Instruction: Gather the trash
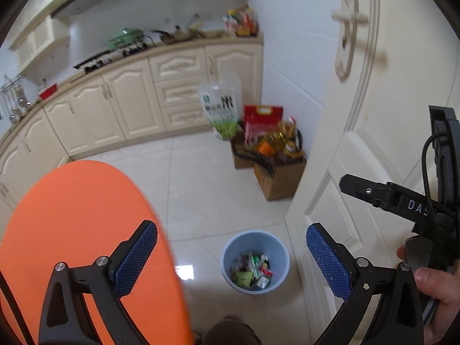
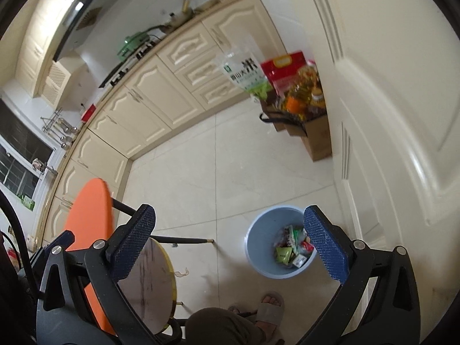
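My left gripper [image 1: 231, 261] hangs with jaws wide apart, empty; so does my right gripper [image 2: 230, 244]; the blue wastebasket [image 1: 230, 256] of wrappers [image 1: 253, 270] stands on the tiled floor [image 1: 201, 189] below, between the orange tabletop [image 1: 77, 230] and the white door [image 1: 359, 143]; bare tiles stretch to the cabinets [image 1: 129, 100].

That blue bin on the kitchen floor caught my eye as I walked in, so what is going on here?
A person is collecting trash with a handheld gripper in each hand. Both the left gripper and the right gripper are open and hold nothing. They hang above the blue bin, which stands on the tiled floor beside the white door and already holds a pile of wrappers. An orange tabletop sits to the left.
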Action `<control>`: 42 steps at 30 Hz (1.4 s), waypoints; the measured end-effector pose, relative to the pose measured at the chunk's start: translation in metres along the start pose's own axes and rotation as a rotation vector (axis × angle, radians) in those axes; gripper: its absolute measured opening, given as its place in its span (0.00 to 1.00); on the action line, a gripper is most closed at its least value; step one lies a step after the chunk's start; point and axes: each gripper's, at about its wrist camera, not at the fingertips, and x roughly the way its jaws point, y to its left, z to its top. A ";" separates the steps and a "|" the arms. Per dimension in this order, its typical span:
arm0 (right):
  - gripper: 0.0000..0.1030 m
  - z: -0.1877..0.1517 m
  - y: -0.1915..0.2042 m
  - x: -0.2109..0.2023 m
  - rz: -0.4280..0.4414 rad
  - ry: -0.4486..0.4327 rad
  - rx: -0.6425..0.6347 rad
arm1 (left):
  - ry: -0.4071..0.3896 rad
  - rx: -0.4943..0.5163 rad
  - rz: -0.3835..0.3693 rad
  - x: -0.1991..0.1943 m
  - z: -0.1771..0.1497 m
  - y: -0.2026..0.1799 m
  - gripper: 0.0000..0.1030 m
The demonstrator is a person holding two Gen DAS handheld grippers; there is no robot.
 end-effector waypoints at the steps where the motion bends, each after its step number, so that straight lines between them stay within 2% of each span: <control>1: 1.00 -0.001 0.009 -0.008 0.005 -0.010 -0.011 | -0.019 -0.009 0.009 -0.014 -0.006 0.006 0.99; 10: 1.00 -0.023 0.131 -0.079 0.053 -0.106 -0.203 | -0.203 -0.135 0.120 -0.143 -0.074 0.073 0.99; 17: 1.00 -0.065 0.238 -0.126 0.093 -0.185 -0.380 | -0.312 -0.233 0.216 -0.225 -0.145 0.110 0.99; 22: 1.00 -0.111 0.301 -0.150 0.113 -0.221 -0.482 | -0.380 -0.296 0.302 -0.279 -0.206 0.117 0.99; 31: 1.00 -0.176 0.368 -0.166 0.156 -0.235 -0.610 | -0.436 -0.415 0.436 -0.333 -0.287 0.094 0.99; 35: 1.00 -0.196 0.387 -0.169 0.175 -0.234 -0.650 | -0.440 -0.434 0.482 -0.346 -0.305 0.068 0.99; 39: 1.00 -0.215 0.396 -0.170 0.179 -0.223 -0.674 | -0.432 -0.435 0.509 -0.350 -0.309 0.042 0.99; 42: 1.00 -0.219 0.396 -0.172 0.178 -0.222 -0.682 | -0.436 -0.445 0.502 -0.357 -0.308 0.033 0.99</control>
